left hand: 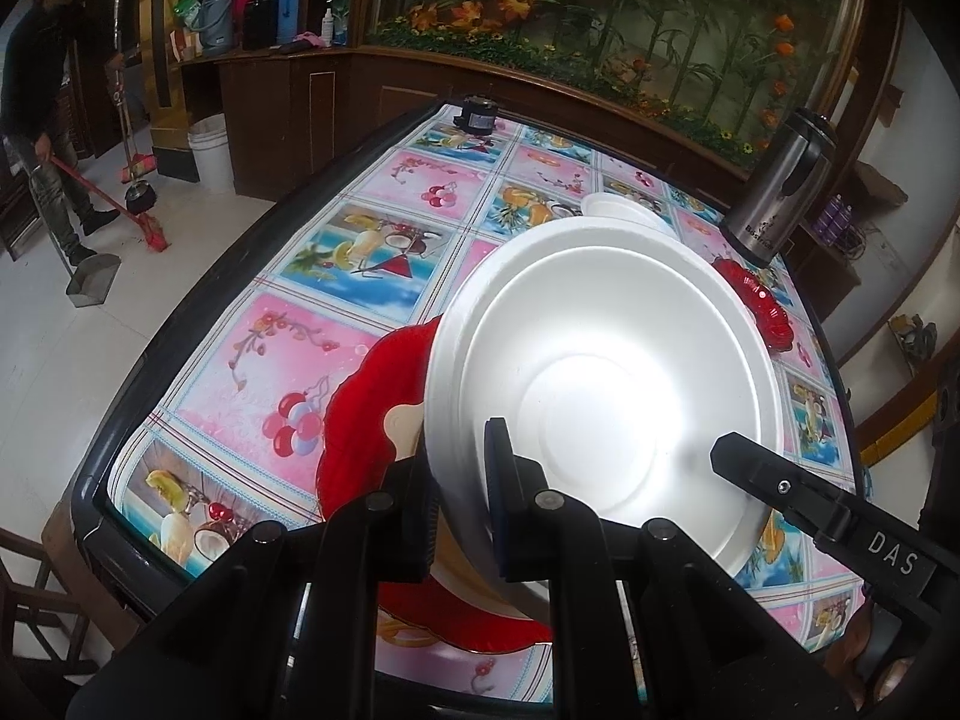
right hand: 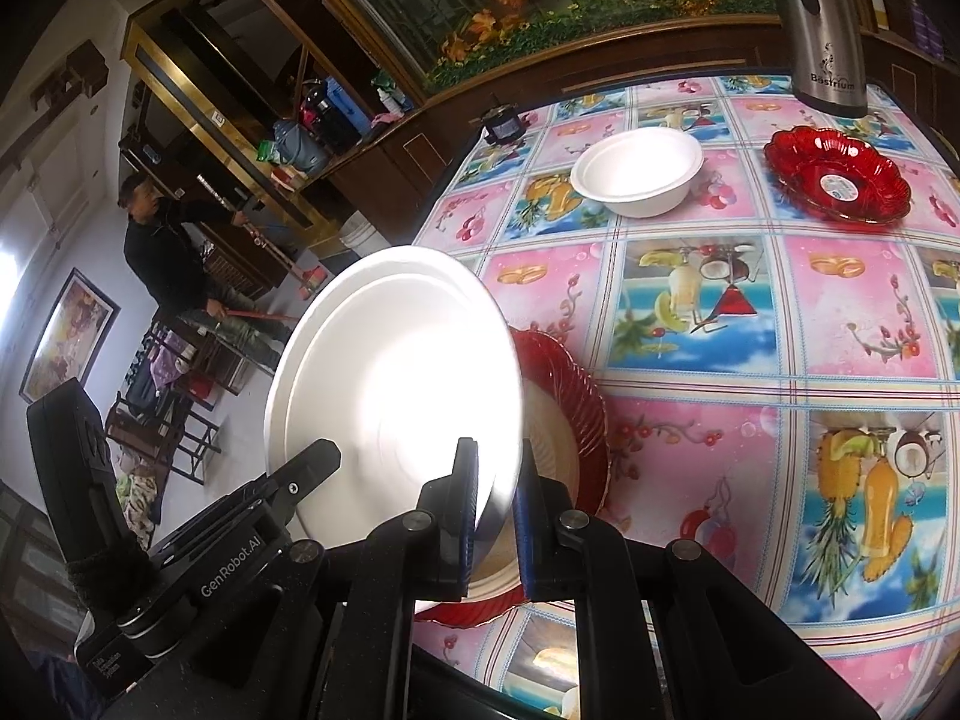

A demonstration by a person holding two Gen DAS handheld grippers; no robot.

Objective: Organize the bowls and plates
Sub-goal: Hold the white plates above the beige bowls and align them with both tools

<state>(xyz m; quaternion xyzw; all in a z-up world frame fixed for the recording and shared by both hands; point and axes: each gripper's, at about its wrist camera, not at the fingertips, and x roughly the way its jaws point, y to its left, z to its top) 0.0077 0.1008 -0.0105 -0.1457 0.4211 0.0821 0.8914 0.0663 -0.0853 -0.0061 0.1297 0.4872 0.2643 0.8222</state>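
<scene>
A white foam bowl (left hand: 606, 378) is held tilted above a large red plate (left hand: 366, 420) at the near table edge. My left gripper (left hand: 465, 492) is shut on its near-left rim. My right gripper (right hand: 495, 516) is shut on the opposite rim of the same bowl (right hand: 390, 384), over the red plate (right hand: 570, 414). The right gripper's finger (left hand: 780, 489) shows in the left wrist view, and the left gripper's finger (right hand: 288, 492) in the right wrist view. A second white foam bowl (right hand: 636, 171) and a small red scalloped dish (right hand: 837, 180) sit farther back on the table.
A steel thermos (right hand: 822, 24) stands at the far right of the fruit-patterned tablecloth (right hand: 750, 324). A small dark device (right hand: 501, 123) sits at the far edge. A person sweeps the floor (left hand: 54, 138) to the left. A wooden chair (left hand: 36, 600) stands near the table corner.
</scene>
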